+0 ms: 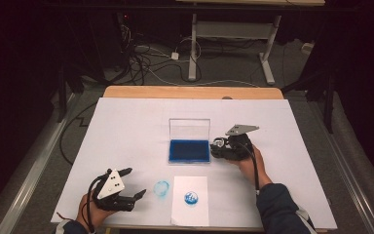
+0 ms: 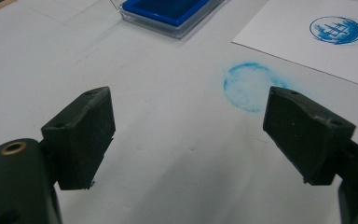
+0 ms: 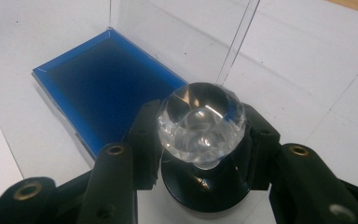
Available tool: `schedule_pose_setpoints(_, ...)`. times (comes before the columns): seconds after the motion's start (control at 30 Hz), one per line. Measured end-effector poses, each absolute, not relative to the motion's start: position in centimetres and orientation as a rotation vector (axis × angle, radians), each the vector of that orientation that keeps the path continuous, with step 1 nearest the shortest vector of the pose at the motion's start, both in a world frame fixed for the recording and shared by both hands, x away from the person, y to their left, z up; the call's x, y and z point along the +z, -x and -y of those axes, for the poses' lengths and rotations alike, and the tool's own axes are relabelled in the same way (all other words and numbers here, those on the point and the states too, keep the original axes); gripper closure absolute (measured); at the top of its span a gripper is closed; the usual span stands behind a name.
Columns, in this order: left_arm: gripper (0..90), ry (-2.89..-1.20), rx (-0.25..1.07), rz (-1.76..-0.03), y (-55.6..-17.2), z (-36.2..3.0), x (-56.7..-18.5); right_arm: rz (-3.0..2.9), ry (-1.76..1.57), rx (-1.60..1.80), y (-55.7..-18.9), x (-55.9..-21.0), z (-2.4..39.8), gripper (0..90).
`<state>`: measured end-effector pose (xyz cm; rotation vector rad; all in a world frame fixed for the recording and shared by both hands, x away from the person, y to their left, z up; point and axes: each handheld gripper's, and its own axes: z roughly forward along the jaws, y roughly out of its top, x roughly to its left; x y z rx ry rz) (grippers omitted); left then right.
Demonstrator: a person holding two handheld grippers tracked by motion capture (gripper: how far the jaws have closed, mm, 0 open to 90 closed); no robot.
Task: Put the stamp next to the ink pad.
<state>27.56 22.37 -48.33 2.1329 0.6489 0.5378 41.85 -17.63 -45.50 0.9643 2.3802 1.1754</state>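
At the near left of the table, the left gripper [image 1: 129,184] rests low over the white sheet [image 1: 126,131], its jaws spread wide with nothing between them; the hand behind it is cut off by the bottom edge of the high view. Just to its right lies a faint blue ring smudge [image 1: 161,187] on the sheet, partly hidden behind one jaw in the left gripper view. Next comes a white card [image 1: 190,214] bearing a round blue print [image 1: 191,198]; the print's fine lines are too small to read from above. Beyond the card sits the blue ink pad [image 1: 189,151] in its clear case, the lid [image 1: 189,128] standing upright at the far edge and hard to make out against the white. Just beside the pad's right end, the right gripper [image 1: 217,147] is clamped on a stamp [image 3: 200,140] with a clear faceted knob and a black round body. The jaws hide the stamp's sides and its underside cannot be seen
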Motion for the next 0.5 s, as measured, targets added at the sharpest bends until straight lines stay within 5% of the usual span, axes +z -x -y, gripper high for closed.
schedule_pose_setpoints(0.5, 16.1, -2.136, 0.544, -0.647, -27.53, -22.32, -48.30, -2.376, -1.019, 1.213, -42.34, -45.87, 18.30, 56.3)
